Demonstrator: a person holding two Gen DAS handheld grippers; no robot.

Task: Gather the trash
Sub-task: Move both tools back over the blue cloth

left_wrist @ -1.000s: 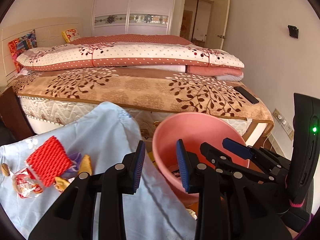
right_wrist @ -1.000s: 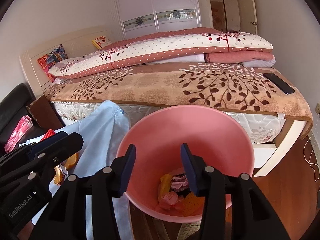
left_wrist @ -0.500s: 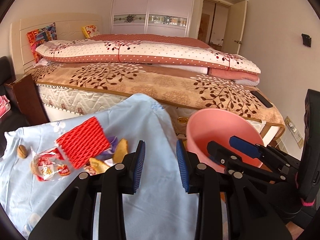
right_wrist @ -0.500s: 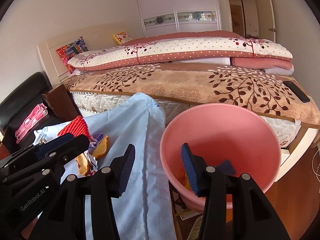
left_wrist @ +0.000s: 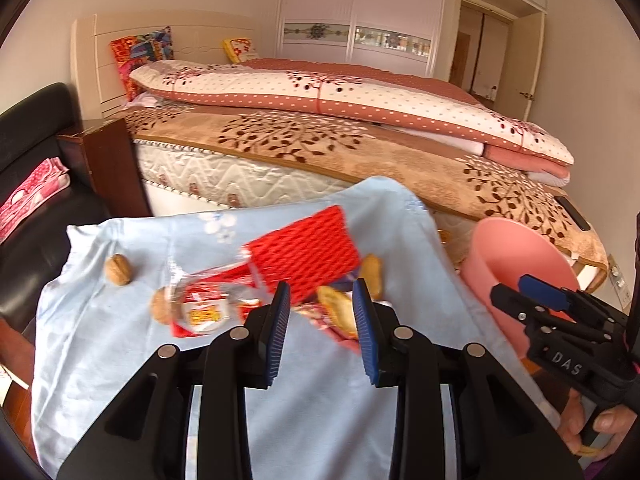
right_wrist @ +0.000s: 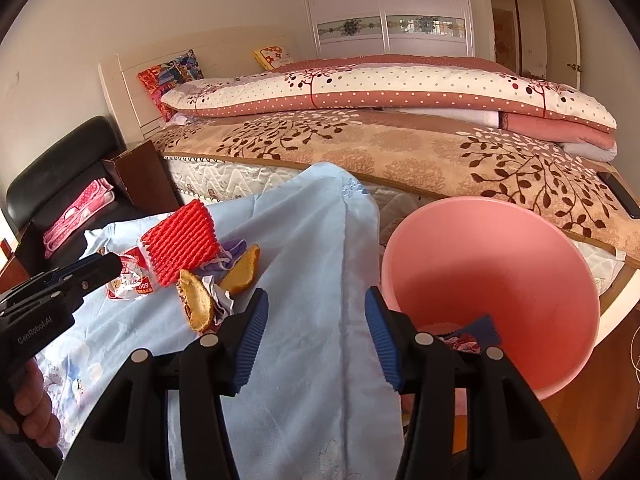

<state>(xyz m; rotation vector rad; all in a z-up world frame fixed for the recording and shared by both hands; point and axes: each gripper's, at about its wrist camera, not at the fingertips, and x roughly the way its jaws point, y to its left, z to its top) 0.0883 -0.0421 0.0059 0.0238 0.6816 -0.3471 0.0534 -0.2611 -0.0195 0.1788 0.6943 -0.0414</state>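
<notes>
Both wrist cameras look obliquely down, close over blue cloth (left_wrist: 120, 360); shared: bed (right_wrist: 400, 152), seemingly pink bin (right_wrist: 500, 264).

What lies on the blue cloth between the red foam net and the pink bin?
In the right wrist view, orange peel pieces and a purple wrapper sit beside the red foam net; then bare blue cloth runs to the pink bin.

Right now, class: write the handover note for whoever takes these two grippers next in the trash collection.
Left gripper: jaws open, nothing held, pointed at the litter pile.
Right gripper: jaws have just been opening, nothing between them, over bare blue cloth.
On the cloth: red foam net, snack wrapper, two fruit peels, two walnuts.
Pink bin, right of the cloth, already holds some scraps.
Left: move everything on the cloth into the bin.
</notes>
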